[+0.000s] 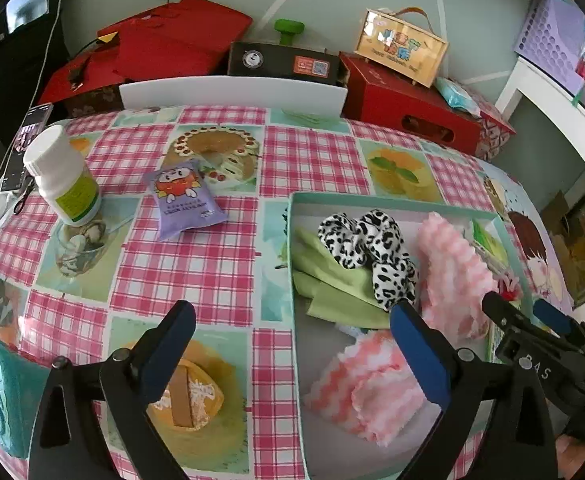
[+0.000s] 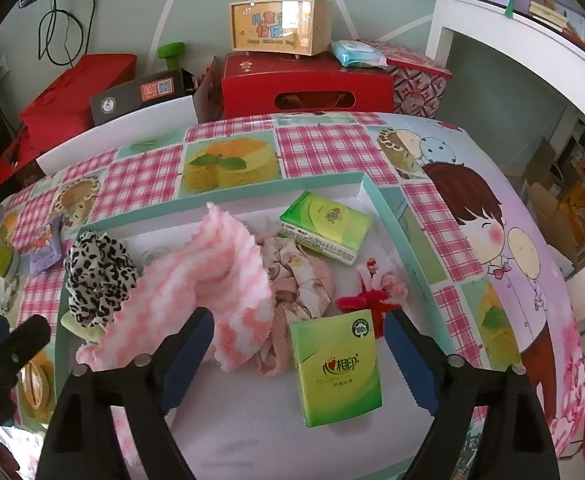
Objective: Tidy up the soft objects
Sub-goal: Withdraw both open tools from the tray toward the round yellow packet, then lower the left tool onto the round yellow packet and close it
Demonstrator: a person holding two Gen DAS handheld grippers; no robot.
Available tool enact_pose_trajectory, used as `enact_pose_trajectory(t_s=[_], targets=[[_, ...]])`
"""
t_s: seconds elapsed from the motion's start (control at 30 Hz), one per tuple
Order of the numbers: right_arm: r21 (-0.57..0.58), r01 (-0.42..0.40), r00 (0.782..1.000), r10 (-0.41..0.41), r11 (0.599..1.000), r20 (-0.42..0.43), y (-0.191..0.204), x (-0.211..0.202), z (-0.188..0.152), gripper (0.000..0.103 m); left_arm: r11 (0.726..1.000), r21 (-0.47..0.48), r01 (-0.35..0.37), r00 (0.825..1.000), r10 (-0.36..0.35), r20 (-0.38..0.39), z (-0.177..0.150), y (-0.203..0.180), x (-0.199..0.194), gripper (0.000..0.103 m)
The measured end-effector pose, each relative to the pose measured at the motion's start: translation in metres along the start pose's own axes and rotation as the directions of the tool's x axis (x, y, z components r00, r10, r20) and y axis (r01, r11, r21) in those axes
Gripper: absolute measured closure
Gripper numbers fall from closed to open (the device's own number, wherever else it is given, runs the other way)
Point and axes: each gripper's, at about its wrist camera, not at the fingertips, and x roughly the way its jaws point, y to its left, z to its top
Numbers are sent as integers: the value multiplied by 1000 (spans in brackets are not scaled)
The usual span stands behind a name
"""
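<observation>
A teal-rimmed tray point(image 1: 392, 200) point(image 2: 228, 188) on the table holds a leopard-print scrunchie point(image 1: 368, 248) point(image 2: 100, 276), a pink-white fluffy cloth point(image 1: 452, 268) point(image 2: 212, 272), a green cloth point(image 1: 332, 280), a beige scrunchie point(image 2: 304, 284), a red-pink trinket point(image 2: 368, 292) and two green tissue packs point(image 2: 326, 226) point(image 2: 338, 364). My left gripper point(image 1: 292, 320) is open and empty, straddling the tray's left edge. My right gripper point(image 2: 298, 326) is open and empty, hovering over the nearer tissue pack; it also shows in the left wrist view point(image 1: 524, 312).
A purple snack packet point(image 1: 182, 198) and a white pill bottle point(image 1: 62, 176) stand on the checked tablecloth left of the tray. Red boxes point(image 1: 408, 108), a dark box point(image 1: 284, 62) and a wooden case point(image 1: 402, 46) line the far edge. A white shelf point(image 2: 532, 48) stands to the right.
</observation>
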Motion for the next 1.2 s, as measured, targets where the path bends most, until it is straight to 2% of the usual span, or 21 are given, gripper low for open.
enact_pose_trajectory(t_s=[0.07, 0.1, 0.23, 0.43, 0.77, 0.93, 1.2], targets=[[0, 4, 1000, -4, 1000, 1, 1, 0, 0, 6, 1000, -9, -2, 1000, 2, 8, 1, 2, -1, 5], [6, 7, 1000, -7, 1000, 3, 0, -1, 0, 0, 1000, -11, -4, 1000, 4, 11, 1, 3, -2, 5], [25, -12, 1000, 12, 1000, 2, -3, -2, 1, 0, 999, -12, -31, 999, 32, 19, 1, 6, -1, 5], [29, -32, 999, 32, 999, 1, 0, -3, 0, 0, 999, -24, -27, 1000, 27, 15, 1, 10, -1, 5], [47, -30, 999, 29, 998, 33, -2, -12, 3, 0, 998, -57, 17, 1000, -17, 8, 3, 16, -3, 5], [32, -90, 994, 88, 995, 62, 9, -23, 3, 0, 999, -49, -13, 1000, 14, 10, 6, 25, -9, 5], [-35, -127, 990, 129, 991, 58, 36, -27, 0, 0, 990, -133, -40, 997, 30, -76, 1, 58, -2, 5]])
